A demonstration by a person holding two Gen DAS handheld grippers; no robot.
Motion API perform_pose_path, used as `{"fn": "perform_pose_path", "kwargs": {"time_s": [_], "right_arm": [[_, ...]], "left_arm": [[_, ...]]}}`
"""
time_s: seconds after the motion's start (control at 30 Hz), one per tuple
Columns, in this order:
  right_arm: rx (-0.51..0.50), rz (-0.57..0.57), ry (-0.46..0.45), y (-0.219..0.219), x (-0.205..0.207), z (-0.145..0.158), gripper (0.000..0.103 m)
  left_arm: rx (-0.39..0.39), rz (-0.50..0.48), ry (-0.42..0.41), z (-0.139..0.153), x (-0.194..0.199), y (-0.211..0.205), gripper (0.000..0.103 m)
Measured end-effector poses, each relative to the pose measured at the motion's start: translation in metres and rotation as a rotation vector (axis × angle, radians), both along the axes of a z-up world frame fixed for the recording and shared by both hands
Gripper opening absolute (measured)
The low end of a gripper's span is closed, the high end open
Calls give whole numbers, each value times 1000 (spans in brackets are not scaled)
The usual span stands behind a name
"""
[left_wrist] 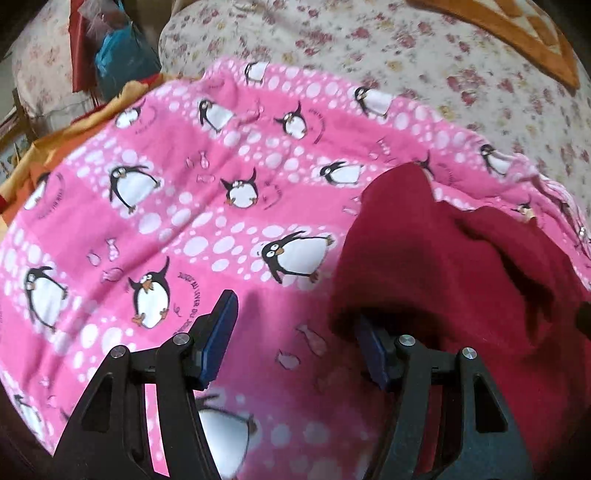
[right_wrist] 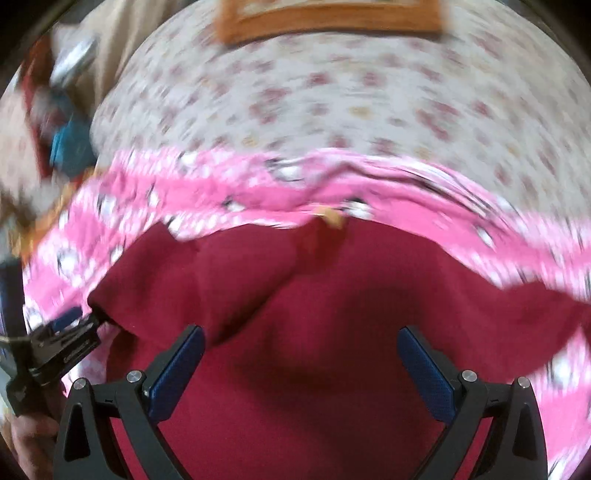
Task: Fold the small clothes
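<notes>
A dark red garment (left_wrist: 450,266) lies rumpled on a pink penguin-print blanket (left_wrist: 184,206). My left gripper (left_wrist: 295,328) is open; its right finger is tucked under the red garment's left edge, its left finger over the pink blanket. In the right wrist view the red garment (right_wrist: 314,314) fills the lower middle. My right gripper (right_wrist: 301,365) is open and empty just above it. The left gripper (right_wrist: 70,332) shows at the garment's left edge. This view is blurred.
The blanket (right_wrist: 258,188) lies on a floral bedsheet (left_wrist: 406,62). An orange-bordered mat (left_wrist: 517,33) is at the far right. Red and teal bags (left_wrist: 110,55) stand beyond the bed's left edge. Orange cloth (left_wrist: 55,147) pokes out under the blanket's left side.
</notes>
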State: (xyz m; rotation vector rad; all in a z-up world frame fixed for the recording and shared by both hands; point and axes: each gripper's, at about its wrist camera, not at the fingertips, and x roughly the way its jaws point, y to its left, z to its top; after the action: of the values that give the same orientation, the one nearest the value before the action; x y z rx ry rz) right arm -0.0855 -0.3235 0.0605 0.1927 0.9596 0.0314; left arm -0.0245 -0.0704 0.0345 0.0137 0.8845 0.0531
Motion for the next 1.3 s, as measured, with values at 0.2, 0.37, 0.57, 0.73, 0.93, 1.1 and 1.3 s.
{"fn": "perform_pose_path", "kwargs": {"time_s": [0.2,0.37,0.57,0.73,0.93,1.1,1.3], "right_arm": [[-105,109,106,56,63,-41,20],[126,-18,22,-3,29,-26,19],[183,-210,18,-63,-27,-32,18],[307,-258,65,-86,-32,-49,65],[303,-271,29,-91,-16,-50,74],[105,-212,68,-75,8,-60,11],[69,-241,-73,-99,-23,-13,6]], "left_arm": [[-80,8,42,-14,14,13,64],[-55,1,38,-10,12,5,64],[-24,-9,30,-7,6,1,64],[-45,-6,32,-8,2,4,64],[-54,1,44,-11,6,4,64],[-72,4,50,-10,8,6,64],[-45,-24,36,-8,6,-1,64]]}}
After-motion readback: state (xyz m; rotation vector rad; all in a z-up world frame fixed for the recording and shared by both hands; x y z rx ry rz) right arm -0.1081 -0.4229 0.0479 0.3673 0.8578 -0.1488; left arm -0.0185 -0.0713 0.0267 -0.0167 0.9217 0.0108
